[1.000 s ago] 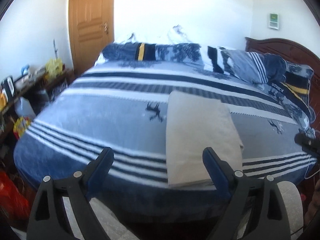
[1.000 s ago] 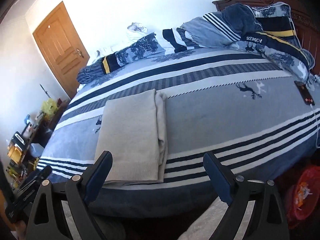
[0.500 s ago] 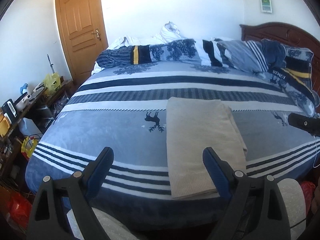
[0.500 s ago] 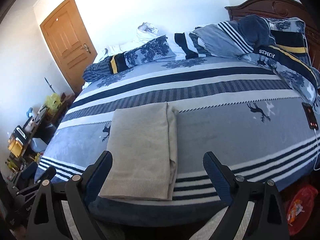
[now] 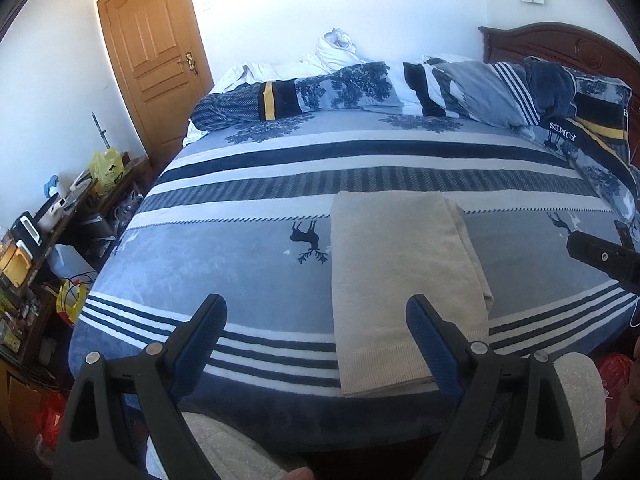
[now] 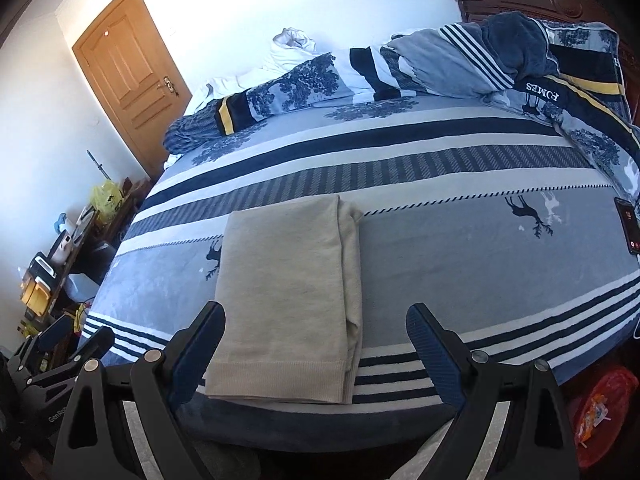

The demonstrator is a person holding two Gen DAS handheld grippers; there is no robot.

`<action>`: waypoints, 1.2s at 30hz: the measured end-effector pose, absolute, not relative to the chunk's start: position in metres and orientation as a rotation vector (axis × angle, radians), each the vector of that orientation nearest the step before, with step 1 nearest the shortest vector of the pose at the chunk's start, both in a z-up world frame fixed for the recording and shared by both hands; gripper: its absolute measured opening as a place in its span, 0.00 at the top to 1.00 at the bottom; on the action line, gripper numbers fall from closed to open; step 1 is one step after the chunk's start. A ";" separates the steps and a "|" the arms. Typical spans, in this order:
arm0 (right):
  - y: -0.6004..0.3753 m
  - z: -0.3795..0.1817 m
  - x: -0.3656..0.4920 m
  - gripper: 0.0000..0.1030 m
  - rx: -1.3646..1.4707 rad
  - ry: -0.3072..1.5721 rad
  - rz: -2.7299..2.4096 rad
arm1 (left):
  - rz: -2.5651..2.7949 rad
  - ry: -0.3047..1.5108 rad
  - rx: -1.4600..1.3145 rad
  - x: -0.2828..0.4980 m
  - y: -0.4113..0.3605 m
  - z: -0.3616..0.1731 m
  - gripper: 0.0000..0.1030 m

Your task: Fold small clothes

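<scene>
A beige knit garment [image 5: 404,280] lies folded into a long rectangle on the blue striped bed [image 5: 224,264], its ribbed hem at the near edge. It also shows in the right wrist view [image 6: 288,296]. My left gripper [image 5: 316,332] is open and empty, held above the bed's near edge, left of the garment. My right gripper [image 6: 316,332] is open and empty, above the garment's near hem. The right gripper's tip shows at the right edge of the left wrist view [image 5: 600,258].
Rumpled quilts and pillows [image 5: 460,88] are piled along the far side by a dark wooden headboard [image 5: 560,44]. A phone [image 6: 628,230] lies at the bed's right edge. A cluttered shelf [image 5: 36,236] stands left, beside a wooden door [image 5: 156,60].
Both grippers have risen and drawn back from the bed, so more of the room shows. The garment lies as before. Both stay open.
</scene>
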State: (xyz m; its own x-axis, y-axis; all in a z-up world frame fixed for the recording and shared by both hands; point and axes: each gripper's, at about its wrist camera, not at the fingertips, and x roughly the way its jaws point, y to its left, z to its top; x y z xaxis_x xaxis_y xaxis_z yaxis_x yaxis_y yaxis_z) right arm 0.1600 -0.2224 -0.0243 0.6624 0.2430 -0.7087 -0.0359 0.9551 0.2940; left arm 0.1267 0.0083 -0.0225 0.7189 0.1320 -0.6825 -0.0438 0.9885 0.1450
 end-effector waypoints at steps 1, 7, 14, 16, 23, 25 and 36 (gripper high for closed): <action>-0.223 -0.021 0.159 0.08 0.261 0.830 0.156 | 0.096 0.755 0.120 0.124 0.008 -0.019 0.12; -0.222 0.000 0.143 0.08 0.245 0.797 0.164 | 0.091 0.735 0.103 0.108 0.008 -0.003 0.12; -0.216 0.024 0.121 0.08 0.210 0.764 0.157 | 0.091 0.694 0.078 0.088 0.010 0.019 0.12; -0.216 0.032 0.113 0.08 0.206 0.753 0.150 | 0.090 0.683 0.077 0.082 0.010 0.024 0.12; -0.212 0.045 0.095 0.08 0.196 0.735 0.149 | 0.099 0.662 0.075 0.062 0.011 0.034 0.11; -0.210 0.048 0.091 0.08 0.190 0.727 0.150 | 0.102 0.664 0.069 0.058 0.013 0.035 0.11; -0.202 0.046 0.078 0.08 0.176 0.732 0.157 | 0.119 0.665 0.062 0.051 0.016 0.033 0.11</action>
